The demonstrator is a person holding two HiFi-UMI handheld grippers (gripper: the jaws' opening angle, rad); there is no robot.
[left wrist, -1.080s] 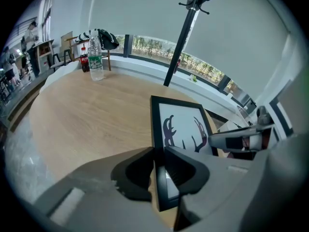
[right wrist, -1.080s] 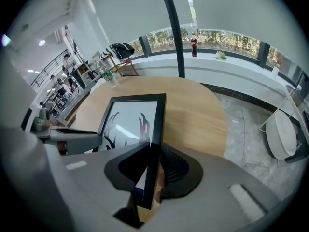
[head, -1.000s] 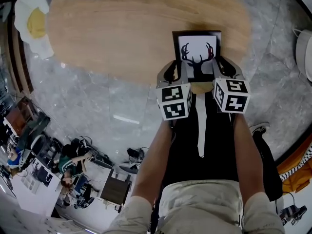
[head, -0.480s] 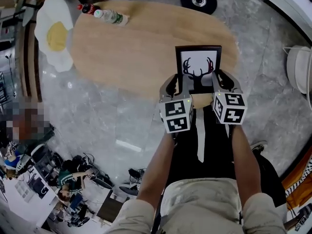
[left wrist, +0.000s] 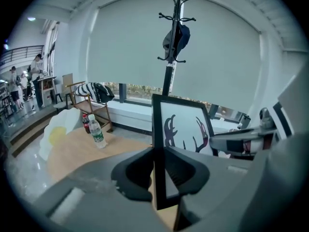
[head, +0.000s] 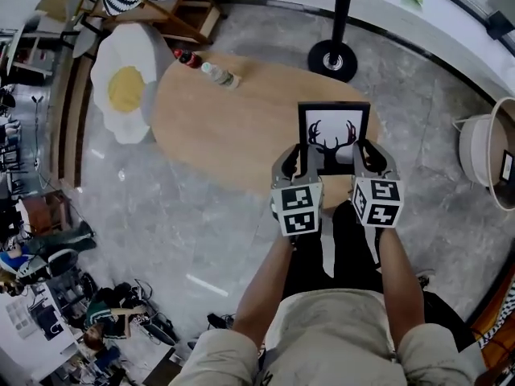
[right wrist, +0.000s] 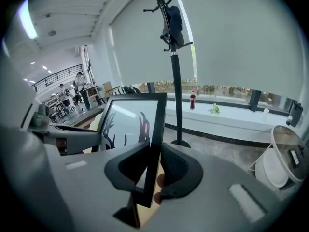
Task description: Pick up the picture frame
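Hanging cap (left wrist: 176,36) bhd frame (left wrist: 181,129): gripper views

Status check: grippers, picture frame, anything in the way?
Left gripper shut on left edge of picture frame, right gripper on right edge. Frame upright over table. Bottles far off, nothing blocking.

It looked like an open office lounge: marble floor (head: 161,207), oval table (head: 233,127), coat stand (left wrist: 169,71), roller blind (left wrist: 130,47), people (left wrist: 36,64) at distant desks.

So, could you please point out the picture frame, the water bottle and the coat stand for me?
picture frame (head: 334,137), head view, on the deer print at its middle.
water bottle (head: 220,75), head view, on its clear body.
coat stand (head: 331,57), head view, on its round base.
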